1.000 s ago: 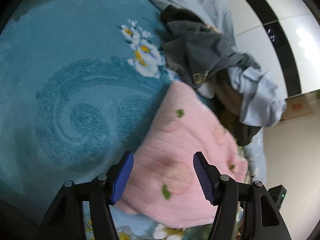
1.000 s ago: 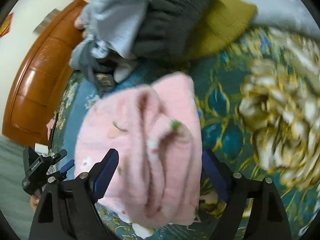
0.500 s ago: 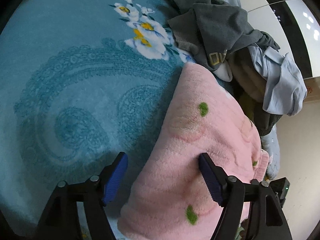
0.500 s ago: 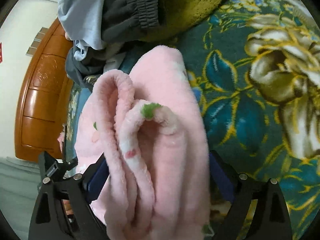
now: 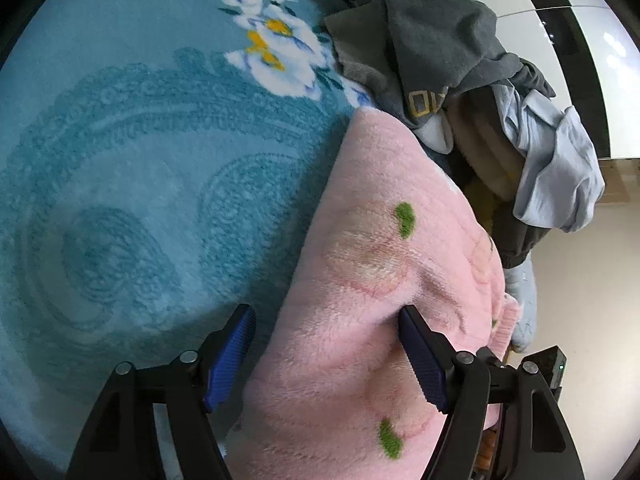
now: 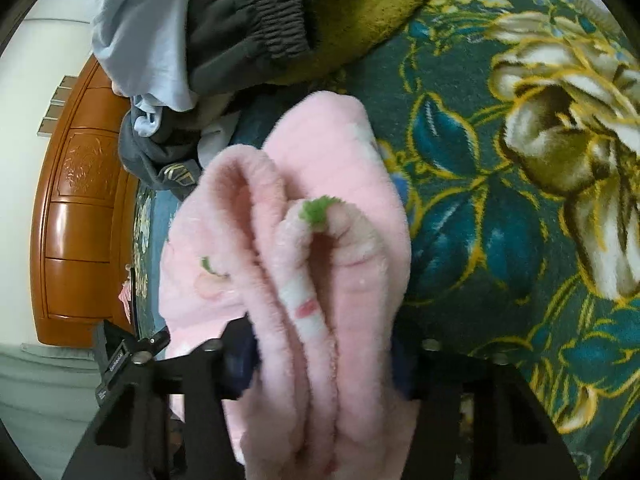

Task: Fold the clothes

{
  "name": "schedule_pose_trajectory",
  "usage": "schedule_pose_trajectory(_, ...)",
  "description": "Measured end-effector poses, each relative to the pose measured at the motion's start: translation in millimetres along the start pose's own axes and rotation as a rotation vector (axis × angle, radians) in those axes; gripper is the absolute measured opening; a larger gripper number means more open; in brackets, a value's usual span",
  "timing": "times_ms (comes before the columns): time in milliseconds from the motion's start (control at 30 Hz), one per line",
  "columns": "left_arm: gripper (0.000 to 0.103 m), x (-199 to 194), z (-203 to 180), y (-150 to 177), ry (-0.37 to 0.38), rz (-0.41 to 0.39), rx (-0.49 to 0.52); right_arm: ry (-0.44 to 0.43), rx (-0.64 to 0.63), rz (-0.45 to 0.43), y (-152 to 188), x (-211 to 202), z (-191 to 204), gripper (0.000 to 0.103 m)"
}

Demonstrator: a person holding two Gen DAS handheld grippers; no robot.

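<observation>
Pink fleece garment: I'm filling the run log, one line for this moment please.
step: folding | left claw: open over pink garment | right claw: bunched folds between fingers, grip unclear | surface: floral blanket

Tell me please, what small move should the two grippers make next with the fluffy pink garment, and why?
Probably close the left gripper on the fluffy pink garment. Its jaws stand wide open across the garment's edge on the teal floral blanket, one pad pressing the fleece, so nothing is held on that side. The right gripper has bunched folds between its fingers, though how tightly is unclear.
</observation>
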State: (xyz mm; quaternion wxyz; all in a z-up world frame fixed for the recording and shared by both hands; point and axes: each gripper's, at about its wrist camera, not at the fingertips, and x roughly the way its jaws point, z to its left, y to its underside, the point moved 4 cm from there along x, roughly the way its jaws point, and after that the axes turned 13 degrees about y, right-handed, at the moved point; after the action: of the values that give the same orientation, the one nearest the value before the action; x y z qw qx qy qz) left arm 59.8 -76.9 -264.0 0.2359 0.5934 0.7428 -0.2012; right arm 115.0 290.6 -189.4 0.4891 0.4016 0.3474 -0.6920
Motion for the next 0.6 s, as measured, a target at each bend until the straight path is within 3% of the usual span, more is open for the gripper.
schedule_pose_trajectory(133,0.074,4.4,-3.0,2.7,0.024,0.029,0.016,0.017,-0.021,0.003,-1.0,-5.4,9.4,0.044)
schedule_pose_trajectory(267,0.042,1.8,-10.9,5.7,0.011,0.018,0.085,0.037,-0.073,-0.01,-1.4,-21.4,26.4,0.043)
schedule_pose_trajectory(367,0.033,-1.7,-16.7,7.1,0.024,0.006,0.117,0.065,-0.144,-0.029,-3.3,-39.3,53.8,0.042)
schedule_pose_trajectory(500,0.028,-16.8,-24.1,5.0,0.119,-0.037,0.12,0.098,-0.297,-0.062,-4.6,-73.0,115.0,0.041)
schedule_pose_trajectory(600,0.028,-47.9,-32.0,-1.9,0.207,-0.13,0.132,0.129,-0.456,-0.125,-5.1,-101.6,169.6,0.041)
